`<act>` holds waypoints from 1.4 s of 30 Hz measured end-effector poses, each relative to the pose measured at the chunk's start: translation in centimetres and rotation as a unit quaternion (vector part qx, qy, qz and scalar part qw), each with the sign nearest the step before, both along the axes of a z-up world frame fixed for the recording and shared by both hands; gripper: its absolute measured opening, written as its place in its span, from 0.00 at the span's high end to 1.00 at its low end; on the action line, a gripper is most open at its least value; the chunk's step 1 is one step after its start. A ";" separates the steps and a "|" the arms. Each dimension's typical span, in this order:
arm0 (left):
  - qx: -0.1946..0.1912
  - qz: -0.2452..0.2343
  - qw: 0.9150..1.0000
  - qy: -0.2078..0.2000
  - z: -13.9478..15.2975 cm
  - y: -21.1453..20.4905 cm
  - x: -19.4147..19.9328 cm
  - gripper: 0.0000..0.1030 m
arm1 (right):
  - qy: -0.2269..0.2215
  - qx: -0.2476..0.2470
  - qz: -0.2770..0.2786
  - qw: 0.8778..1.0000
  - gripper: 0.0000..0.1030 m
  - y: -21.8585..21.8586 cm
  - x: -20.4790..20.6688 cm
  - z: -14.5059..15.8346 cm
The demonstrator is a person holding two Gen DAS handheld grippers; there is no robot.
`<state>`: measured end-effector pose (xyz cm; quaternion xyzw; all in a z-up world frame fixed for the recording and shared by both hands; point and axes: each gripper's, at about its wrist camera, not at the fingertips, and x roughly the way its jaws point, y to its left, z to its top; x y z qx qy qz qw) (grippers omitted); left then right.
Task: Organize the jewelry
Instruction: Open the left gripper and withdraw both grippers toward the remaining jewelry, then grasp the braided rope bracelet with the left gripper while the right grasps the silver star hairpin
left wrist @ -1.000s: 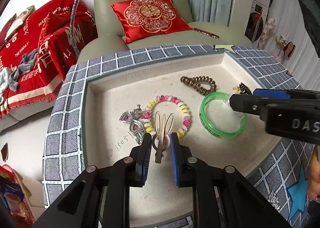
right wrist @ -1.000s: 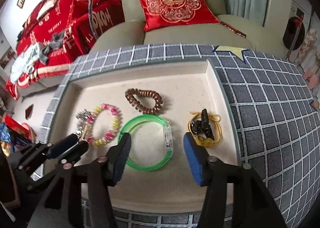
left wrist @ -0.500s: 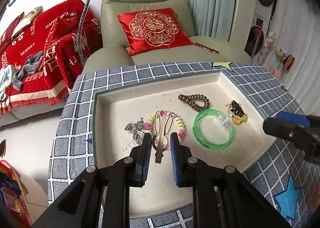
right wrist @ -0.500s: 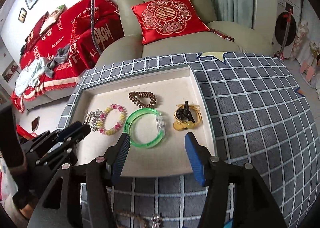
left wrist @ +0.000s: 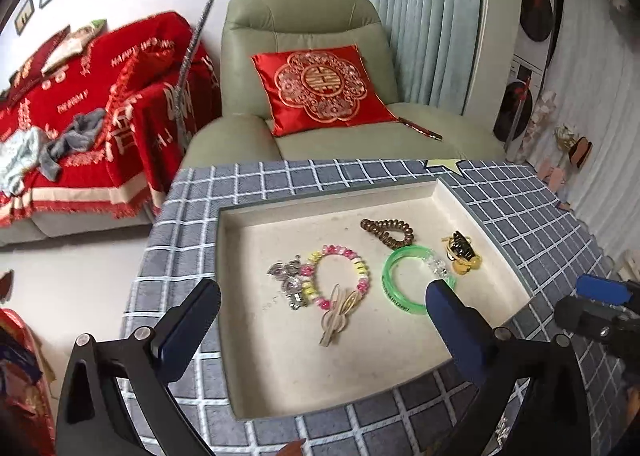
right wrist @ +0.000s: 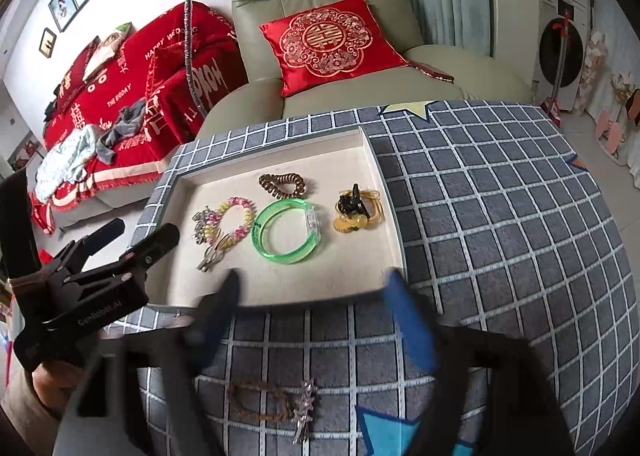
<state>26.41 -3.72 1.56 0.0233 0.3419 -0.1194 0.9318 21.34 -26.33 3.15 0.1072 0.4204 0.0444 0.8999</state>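
A cream tray holds a beige hair clip lying across a pink-yellow bead bracelet, silver earrings, a green bangle, a brown coil tie and a black-and-gold clip. My left gripper is open and empty above the tray's near left. My right gripper is open and empty over the cloth before the tray. A brown bead string and silver pin lie under it.
The tray sits in a grey checked cloth on a round table. A green armchair with a red cushion stands behind, and a red-covered sofa at the left.
My left gripper opened and let the beige hair clip drop onto the bead bracelet, then drew back. My right gripper pulled back from the tray toward the cloth's near side.
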 end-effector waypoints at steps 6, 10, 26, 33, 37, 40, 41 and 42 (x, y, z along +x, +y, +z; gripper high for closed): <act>0.024 -0.012 1.000 -0.016 0.2 0.5 -3.3 0.00 | -0.010 0.009 0.005 1.000 0.16 -0.2 -2.7 -0.2; 0.012 -0.043 0.999 0.002 -0.1 0.9 -5.9 0.00 | 0.018 0.002 0.008 1.000 0.16 -0.3 -4.4 -1.4; 0.090 -0.158 0.981 0.068 -6.3 -0.2 -12.1 0.00 | 0.095 -0.035 0.043 0.994 0.16 1.9 -9.1 -7.8; 0.097 -0.184 0.975 0.078 -7.0 -1.2 -11.9 0.00 | 0.102 -0.071 0.063 0.990 0.34 3.6 -8.3 -8.6; 0.107 -0.194 0.972 0.078 -7.3 -2.1 -11.5 0.00 | 0.102 -0.102 0.067 0.987 0.45 4.2 -7.6 -9.0; 0.107 -0.202 0.970 0.080 -7.5 -2.9 -11.2 0.00 | 0.101 -0.118 0.069 0.985 0.55 4.2 -6.9 -9.0; 0.108 -0.207 0.969 0.079 -7.5 -3.2 -11.1 0.00 | 0.100 -0.123 0.069 0.985 0.62 4.2 -6.8 -9.0; 0.110 -0.212 0.968 0.079 -7.6 -3.7 -11.0 0.00 | 0.098 -0.126 0.069 0.985 0.69 4.1 -6.7 -8.9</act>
